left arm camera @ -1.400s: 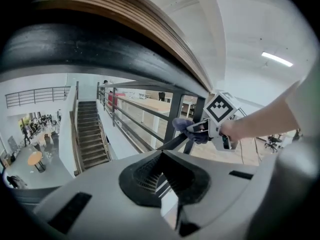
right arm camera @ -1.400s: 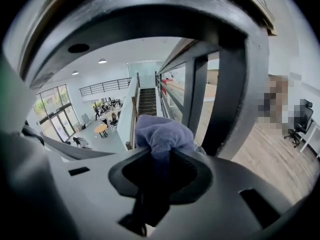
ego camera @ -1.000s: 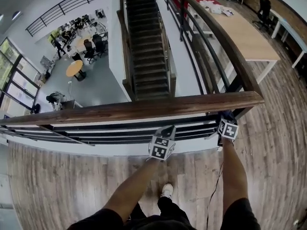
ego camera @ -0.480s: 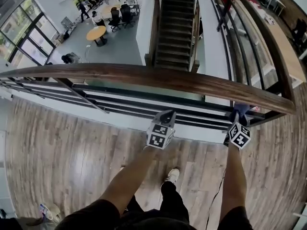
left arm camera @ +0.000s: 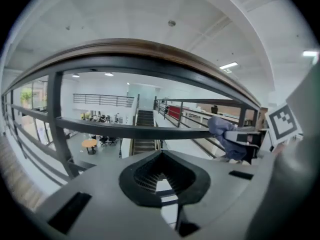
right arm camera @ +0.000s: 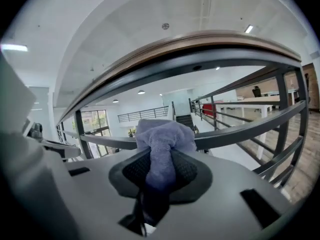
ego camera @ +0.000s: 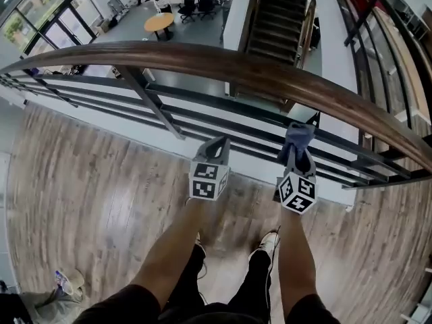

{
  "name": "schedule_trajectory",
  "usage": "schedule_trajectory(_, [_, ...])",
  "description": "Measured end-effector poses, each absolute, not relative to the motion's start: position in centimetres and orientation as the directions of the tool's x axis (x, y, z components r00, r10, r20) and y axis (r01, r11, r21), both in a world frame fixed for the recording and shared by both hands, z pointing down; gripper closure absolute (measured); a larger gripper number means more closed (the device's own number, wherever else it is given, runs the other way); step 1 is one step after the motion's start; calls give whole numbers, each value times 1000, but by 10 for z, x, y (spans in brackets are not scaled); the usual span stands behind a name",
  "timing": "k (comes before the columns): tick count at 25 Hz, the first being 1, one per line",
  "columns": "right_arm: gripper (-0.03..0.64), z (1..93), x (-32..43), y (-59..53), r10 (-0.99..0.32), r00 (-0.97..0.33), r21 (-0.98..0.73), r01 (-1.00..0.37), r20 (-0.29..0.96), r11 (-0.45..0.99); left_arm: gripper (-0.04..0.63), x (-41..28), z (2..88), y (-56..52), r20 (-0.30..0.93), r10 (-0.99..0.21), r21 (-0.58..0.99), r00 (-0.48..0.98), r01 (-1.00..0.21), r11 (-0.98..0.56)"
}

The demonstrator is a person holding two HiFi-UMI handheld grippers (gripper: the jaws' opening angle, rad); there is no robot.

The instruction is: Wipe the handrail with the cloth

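Right gripper view: my right gripper point(right arm camera: 159, 184) pinches grey-blue cloth point(right arm camera: 161, 144). Head view: cloth short of wooden handrail point(ego camera: 223, 63); my left gripper point(ego camera: 216, 147) closed, empty, alongside.

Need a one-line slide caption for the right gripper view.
Right gripper, shut on a bunched grey-blue cloth, pointed up at the wooden handrail.

Bright, even indoor light from ceiling strips point(right arm camera: 12, 47) and tall windows point(ego camera: 47, 9). Soft sheen along the wooden handrail point(ego camera: 223, 61); shadows faint. Heavy fisheye bending toward every edge, black corners in both gripper views, near foreground blurred.
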State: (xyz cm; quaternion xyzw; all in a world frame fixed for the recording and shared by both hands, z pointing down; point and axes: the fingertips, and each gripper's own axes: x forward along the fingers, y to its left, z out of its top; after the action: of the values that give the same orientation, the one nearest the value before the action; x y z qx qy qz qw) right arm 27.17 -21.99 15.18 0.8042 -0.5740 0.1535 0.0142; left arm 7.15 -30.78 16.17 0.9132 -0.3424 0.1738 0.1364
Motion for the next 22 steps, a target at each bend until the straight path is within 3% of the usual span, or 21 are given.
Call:
schedule_trajectory(5, [525, 193, 139, -307, -942, 183, -174, -956, 283, -238, 598, -61, 181, -385, 368, -691, 119, 622, -769, -628])
schedule_trajectory(13, [525, 244, -2, -433, -971, 29, -174, -982, 239, -72, 598, -182, 242, -471, 276, -789, 51, 550, -828, -559])
schedule_trajectory(16, [524, 265, -45, -468, -973, -36, -190, -982, 230, -9, 598, -210, 273, -488, 291, -817, -9, 498, -852, -523])
schedule_trajectory(22, [523, 316, -107, -533, -958, -117, -137, -987, 263, 83, 598, -228, 316, -517, 230, -834, 18, 502, -859, -512])
